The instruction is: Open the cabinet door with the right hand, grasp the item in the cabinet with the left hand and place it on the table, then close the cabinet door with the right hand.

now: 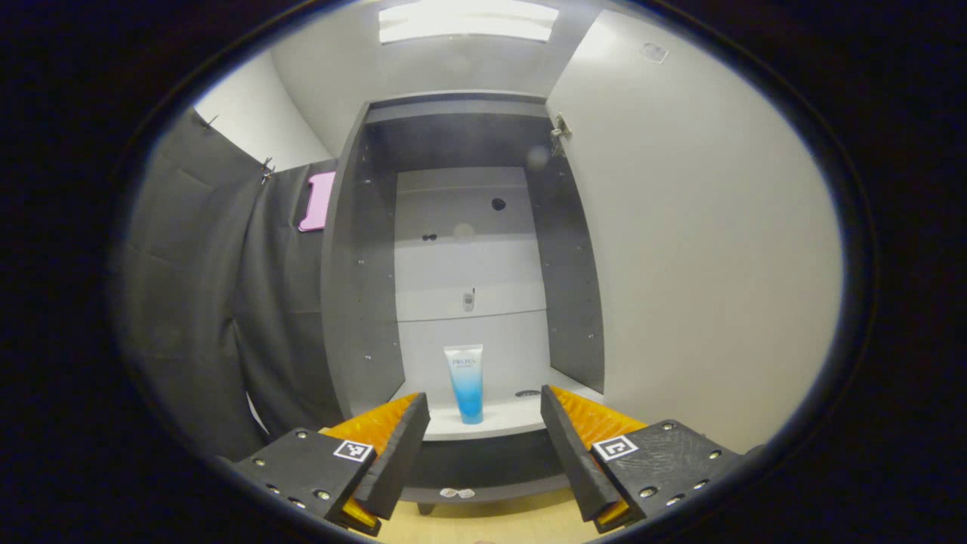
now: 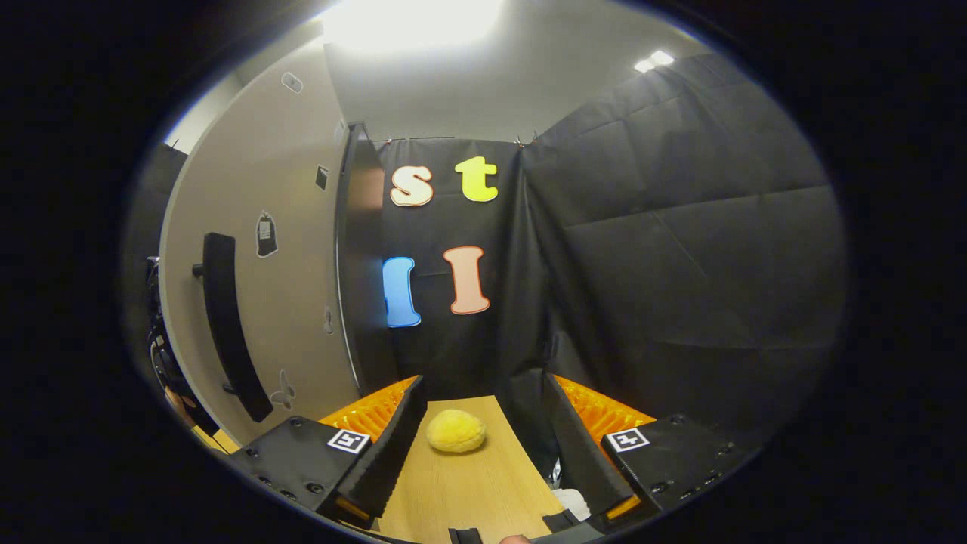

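Ahead, tube [image 1: 467, 381] upright in open cabinet [image 1: 363, 264] — left gripper [image 1: 485, 446] spread.

Tube [image 1: 466, 381] label print too small.

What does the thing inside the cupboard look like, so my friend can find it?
Look into the open grey cabinet, down at its pale bottom shelf. A small tube stands upright there on its cap, white at the top fading to blue below, the shelf's one colourful thing.
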A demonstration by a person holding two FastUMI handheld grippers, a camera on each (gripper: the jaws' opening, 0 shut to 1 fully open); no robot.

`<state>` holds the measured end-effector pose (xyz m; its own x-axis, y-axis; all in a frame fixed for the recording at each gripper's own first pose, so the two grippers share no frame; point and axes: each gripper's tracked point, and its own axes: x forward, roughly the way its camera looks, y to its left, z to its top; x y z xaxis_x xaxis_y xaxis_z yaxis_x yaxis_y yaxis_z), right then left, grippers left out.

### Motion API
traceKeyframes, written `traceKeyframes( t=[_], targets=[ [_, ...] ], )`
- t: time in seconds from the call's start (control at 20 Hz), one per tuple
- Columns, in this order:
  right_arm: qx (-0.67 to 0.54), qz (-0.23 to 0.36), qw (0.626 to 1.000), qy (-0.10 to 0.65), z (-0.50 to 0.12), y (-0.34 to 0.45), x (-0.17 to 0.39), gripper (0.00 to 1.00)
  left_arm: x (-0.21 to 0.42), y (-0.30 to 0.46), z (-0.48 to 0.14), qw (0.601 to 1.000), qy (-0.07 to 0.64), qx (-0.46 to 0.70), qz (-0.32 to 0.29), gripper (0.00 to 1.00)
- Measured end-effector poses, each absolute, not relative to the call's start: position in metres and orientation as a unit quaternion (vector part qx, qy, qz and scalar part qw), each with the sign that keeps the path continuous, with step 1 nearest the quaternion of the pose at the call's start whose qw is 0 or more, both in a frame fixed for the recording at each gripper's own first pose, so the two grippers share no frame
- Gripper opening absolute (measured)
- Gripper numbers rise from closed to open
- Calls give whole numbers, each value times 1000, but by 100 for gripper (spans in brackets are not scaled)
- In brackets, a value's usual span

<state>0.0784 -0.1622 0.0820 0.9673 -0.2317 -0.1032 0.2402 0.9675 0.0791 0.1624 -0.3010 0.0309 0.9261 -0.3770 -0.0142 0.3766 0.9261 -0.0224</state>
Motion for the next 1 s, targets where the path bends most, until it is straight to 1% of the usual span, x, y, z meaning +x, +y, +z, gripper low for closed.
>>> traceKeyframes(
  t=[0.05,0.25,0.5,0.75,0.8,0.9,0.95,1.0],
  targets=[
    [46,-130,989,49,80,-164,81,98,173,-303,30,980,12,-15,-197,90],
    [58,-159,984,63,71,-164,91,98,219,-317,19,975,22,-29,-220,90],
    [69,-194,976,77,60,-164,102,98,264,-323,3,973,23,-22,-227,89],
    [64,-204,972,95,49,-153,112,98,297,-328,-22,973,39,-10,-227,89],
    [64,-202,972,100,47,-149,114,94,301,-330,-25,973,44,-8,-228,89],
    [61,-200,972,105,45,-146,115,94,306,-332,-32,971,51,-5,-232,89],
    [57,-201,972,107,46,-146,114,99,308,-333,-34,971,51,-7,-233,88],
    [55,-201,972,107,47,-146,113,98,310,-335,-34,970,51,-9,-237,80]
  ],
)
